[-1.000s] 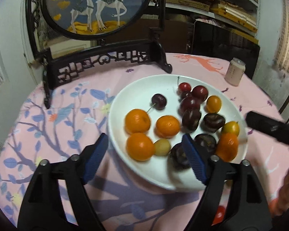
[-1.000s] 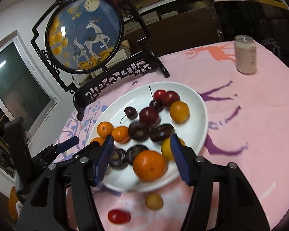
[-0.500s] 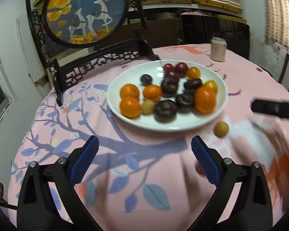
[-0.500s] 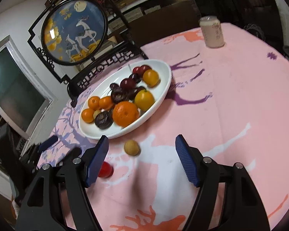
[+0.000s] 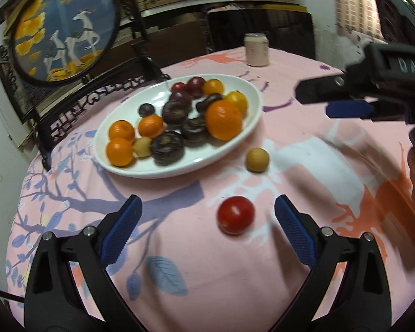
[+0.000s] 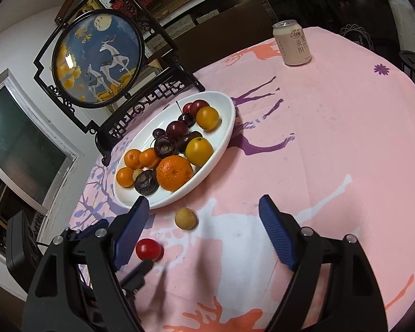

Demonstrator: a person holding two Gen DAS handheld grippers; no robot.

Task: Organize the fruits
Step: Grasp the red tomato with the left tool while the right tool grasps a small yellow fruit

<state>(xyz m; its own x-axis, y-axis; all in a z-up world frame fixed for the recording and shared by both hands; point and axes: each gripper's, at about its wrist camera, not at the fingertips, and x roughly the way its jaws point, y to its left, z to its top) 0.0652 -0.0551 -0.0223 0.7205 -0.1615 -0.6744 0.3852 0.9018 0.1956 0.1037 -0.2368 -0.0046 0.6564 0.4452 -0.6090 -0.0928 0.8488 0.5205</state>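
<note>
Fruits [image 5: 179, 121] heaped on white plate [image 5: 251, 116]; red tomato [image 5: 236, 215], tan fruit [image 5: 257, 159] loose; both tongs wide, empty.

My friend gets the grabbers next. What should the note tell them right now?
Left gripper: open, empty, red tomato lying between its fingers, not gripped.
Right gripper: empty, jaws just been opening; tan round fruit on the cloth ahead.
White plate: holds the oranges, dark plums and cherries.
Done: most fruit is on the plate.
Left: the two loose fruits on the pink tablecloth, probably tomato first.
</note>
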